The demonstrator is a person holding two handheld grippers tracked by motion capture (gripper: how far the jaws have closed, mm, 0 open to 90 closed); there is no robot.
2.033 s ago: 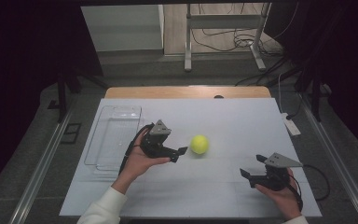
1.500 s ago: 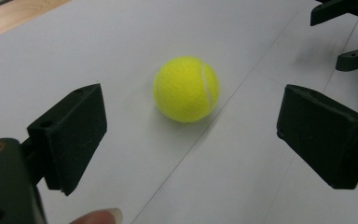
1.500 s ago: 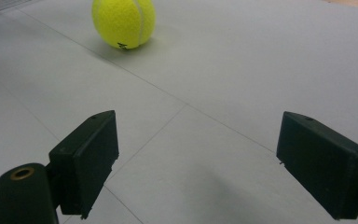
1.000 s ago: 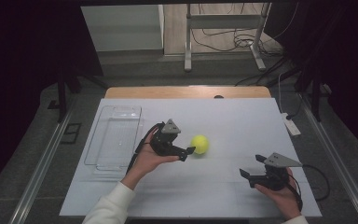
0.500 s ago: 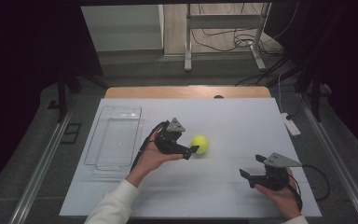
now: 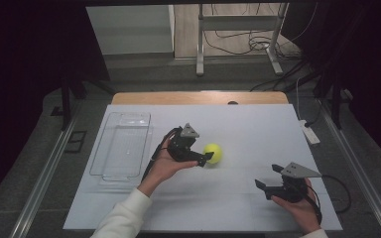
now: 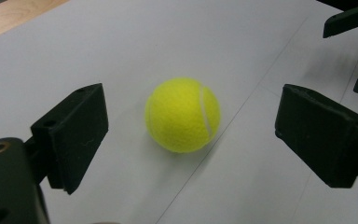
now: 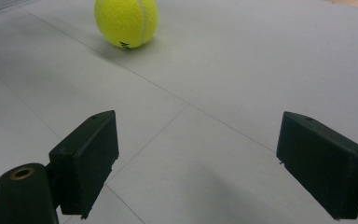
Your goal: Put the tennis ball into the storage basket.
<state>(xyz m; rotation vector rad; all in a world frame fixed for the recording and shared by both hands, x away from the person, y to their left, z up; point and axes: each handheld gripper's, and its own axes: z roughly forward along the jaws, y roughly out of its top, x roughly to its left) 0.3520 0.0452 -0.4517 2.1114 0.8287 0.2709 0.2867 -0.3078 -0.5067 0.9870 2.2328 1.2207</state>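
1. Left gripper [image 6: 202,157] held low over the table [image 6: 258,124], jaws wide apart and just easing inward a little, with nothing pressed between the pads.
2. Tennis ball [image 7: 182,114] resting on the table just ahead of those jaws, centred in the gap in the left gripper view; clear space on both sides, no contact yet. In the high view, ball [image 6: 212,153] just beyond the jaw tips.
3. Likely handling: light, felt-covered, springy under pressure, not fragile. Rolls freely on the smooth tabletop, so apt to scoot away at a one-sided nudge.
4. Best hold, by judgement: pads on opposite sides across the widest part, both meeting the felt together; too high or too low on the curve and liable to squirt out.
5. Right gripper [image 6: 269,180] well apart to the other side, nearer the person, jaws also spread wide and holding nothing; ball [image 8: 126,22] seen far ahead and off to one side in the right gripper view.
6. Clear tray [image 6: 124,144] beyond the left hand [image 6: 164,166], on the side away from the ball, nothing visible in it.
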